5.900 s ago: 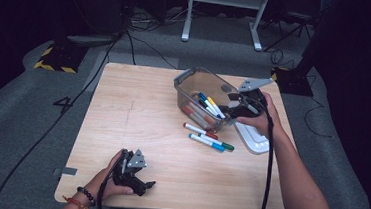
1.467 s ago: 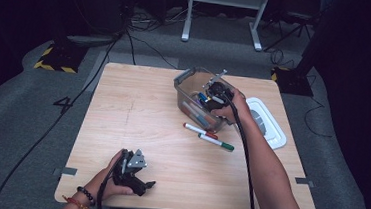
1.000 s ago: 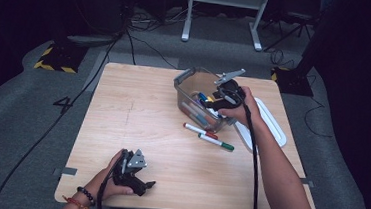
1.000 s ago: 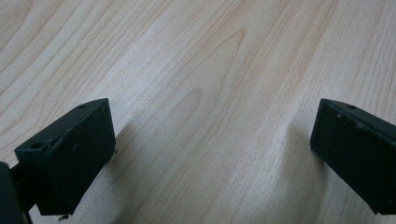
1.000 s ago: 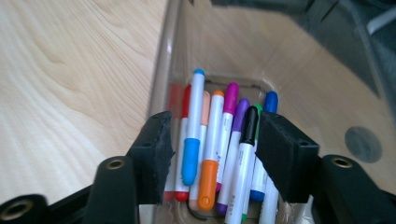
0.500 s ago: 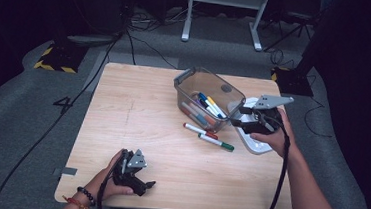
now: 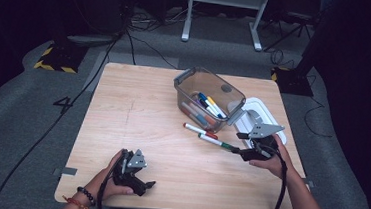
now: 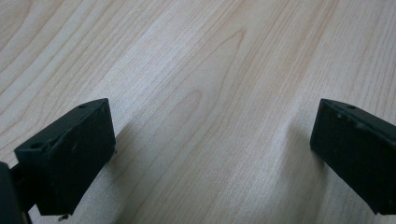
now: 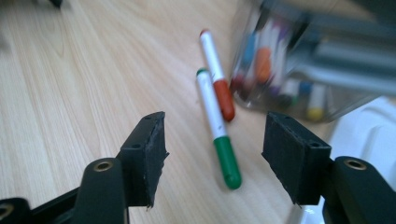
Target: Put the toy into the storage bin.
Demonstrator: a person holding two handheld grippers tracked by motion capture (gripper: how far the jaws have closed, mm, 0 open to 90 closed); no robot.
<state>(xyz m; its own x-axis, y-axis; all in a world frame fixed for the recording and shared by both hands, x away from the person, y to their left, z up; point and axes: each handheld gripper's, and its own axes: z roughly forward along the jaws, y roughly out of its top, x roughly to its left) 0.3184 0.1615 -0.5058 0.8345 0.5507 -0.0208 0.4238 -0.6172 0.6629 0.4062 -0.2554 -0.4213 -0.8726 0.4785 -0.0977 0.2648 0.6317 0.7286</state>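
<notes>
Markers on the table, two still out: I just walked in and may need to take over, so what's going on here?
A person is putting markers into the clear bin. The right gripper has its jaws open, just widened, nothing between them, lined up on the green-capped marker. The red-capped marker lies beside it on the table. The white lid sits by the bin. The left gripper rests open on bare wood.

The table [image 7: 137,116] is evenly lit amid dark surroundings; the bin [image 9: 317,60] at two o'clock is blurred in the right gripper view.
</notes>
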